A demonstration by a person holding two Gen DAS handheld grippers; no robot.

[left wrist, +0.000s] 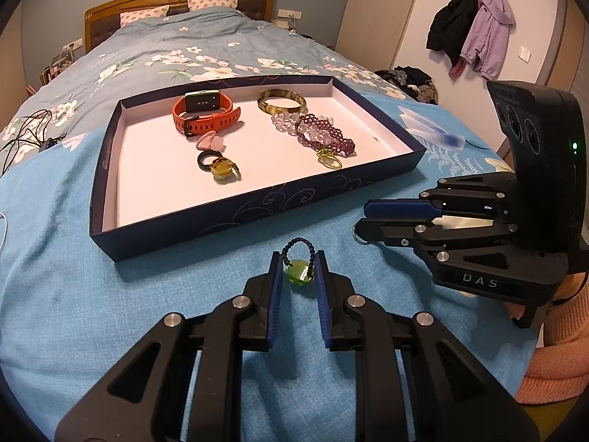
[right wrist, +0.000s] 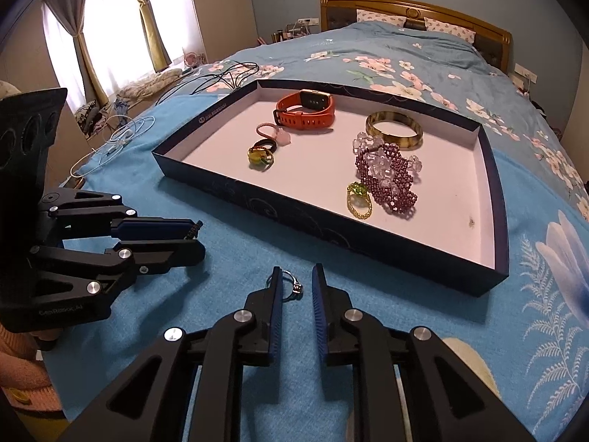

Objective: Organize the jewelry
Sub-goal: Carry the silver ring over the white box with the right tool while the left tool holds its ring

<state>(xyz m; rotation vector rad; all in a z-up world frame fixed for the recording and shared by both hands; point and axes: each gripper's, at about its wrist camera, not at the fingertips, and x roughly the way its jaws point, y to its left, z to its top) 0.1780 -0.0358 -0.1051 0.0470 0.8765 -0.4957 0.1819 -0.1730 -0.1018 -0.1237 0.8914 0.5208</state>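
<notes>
**Two rings at the grippers, tray of jewelry on the bed**

The left gripper (left wrist: 299, 270) was clamped on a small ring (left wrist: 299, 263) made of a black beaded loop with a green stone, the loop poking up between the blue pads just above the blue blanket (left wrist: 55, 276). Beside it, the right gripper (right wrist: 297, 287) had its jaws slightly apart, with a silver ring (right wrist: 291, 287) resting against the left pad; the other pad stood clear of it, so the ring did not look gripped.

Just beyond both grippers lay a shallow dark blue tray (left wrist: 235, 217) with a white floor, set on the bed. Inside it, toward the far side, sat an orange watch (left wrist: 204, 112) and, well apart from it, an amber bangle (left wrist: 281, 101). Near the watch lay a pink hair tie (left wrist: 208, 141), and next to that a black ring (left wrist: 208, 157) touching a yellow-green ring (left wrist: 222, 171). Below the bangle, a clear bead bracelet (left wrist: 285, 123) and a purple bead bracelet (left wrist: 325, 136) overlapped, with a small green bead ring (left wrist: 329, 158) at their near edge.

A peach sleeve (left wrist: 552, 350) showed behind the right gripper.
</notes>
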